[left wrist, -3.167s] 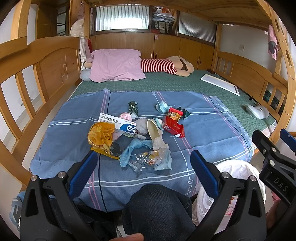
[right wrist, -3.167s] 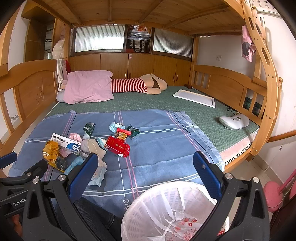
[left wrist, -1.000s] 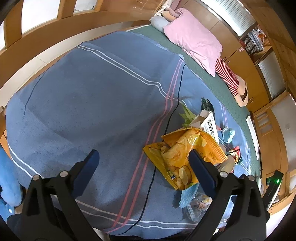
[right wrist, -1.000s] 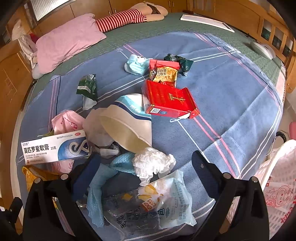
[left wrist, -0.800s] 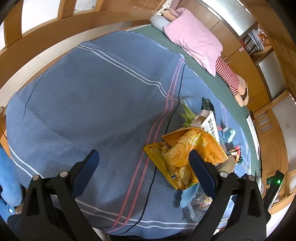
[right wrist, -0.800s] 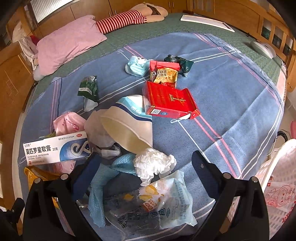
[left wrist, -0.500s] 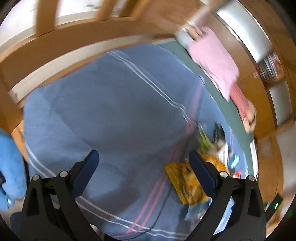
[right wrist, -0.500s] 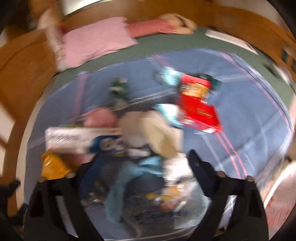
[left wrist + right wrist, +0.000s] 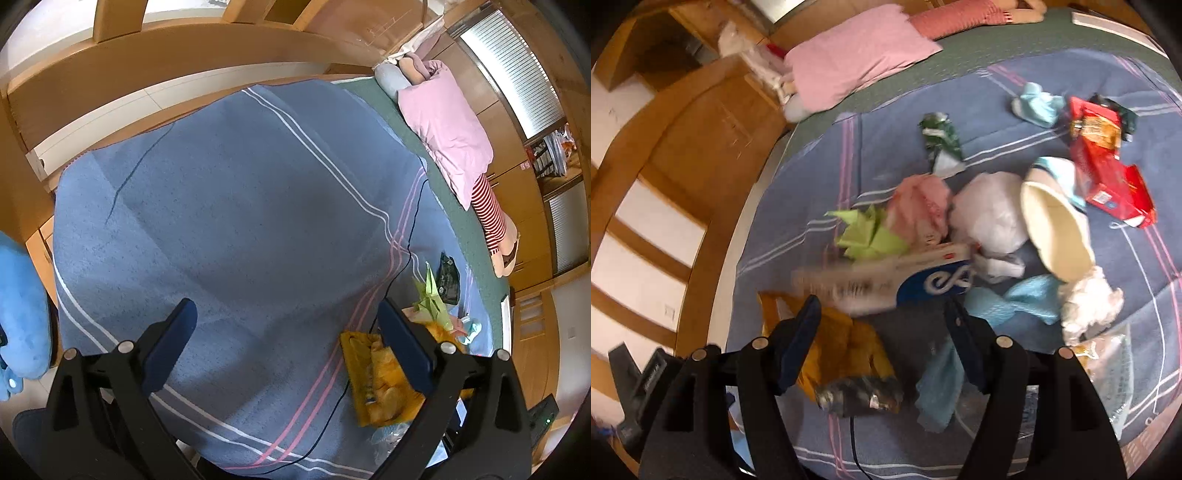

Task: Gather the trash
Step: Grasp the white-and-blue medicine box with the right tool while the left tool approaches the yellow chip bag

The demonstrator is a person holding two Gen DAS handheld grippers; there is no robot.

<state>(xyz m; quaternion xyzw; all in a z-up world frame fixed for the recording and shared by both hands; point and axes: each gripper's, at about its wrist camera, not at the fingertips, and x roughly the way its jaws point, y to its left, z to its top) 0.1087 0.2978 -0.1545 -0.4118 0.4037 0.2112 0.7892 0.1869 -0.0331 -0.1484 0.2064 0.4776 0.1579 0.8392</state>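
Observation:
A heap of trash lies on the blue striped blanket [image 9: 1052, 122]. My right gripper [image 9: 882, 314] is open over it, jaws either side of a white and blue medicine box [image 9: 886, 277] and above a yellow chip bag [image 9: 846, 350]. Around lie green folded paper [image 9: 868, 236], a pink wrapper [image 9: 919, 203], a white paper cup [image 9: 1056, 229], a red carton [image 9: 1108, 173], light blue cloth [image 9: 1023, 299] and crumpled tissue [image 9: 1089, 299]. My left gripper [image 9: 288, 325] is open and empty above bare blanket [image 9: 240, 206], left of the chip bag [image 9: 373, 380].
A pink pillow [image 9: 857, 62] and a striped plush toy [image 9: 487, 206] lie on the green mattress [image 9: 1015, 44] beyond. Wooden bed rails [image 9: 184, 55] run along the left. A thin black cable [image 9: 402, 266] crosses the blanket. A blue plush object [image 9: 22, 310] sits at the left edge.
My right gripper has swung left and down, from the tissue and clear bag to the medicine box and chip bag. My left gripper has turned further left over bare blanket.

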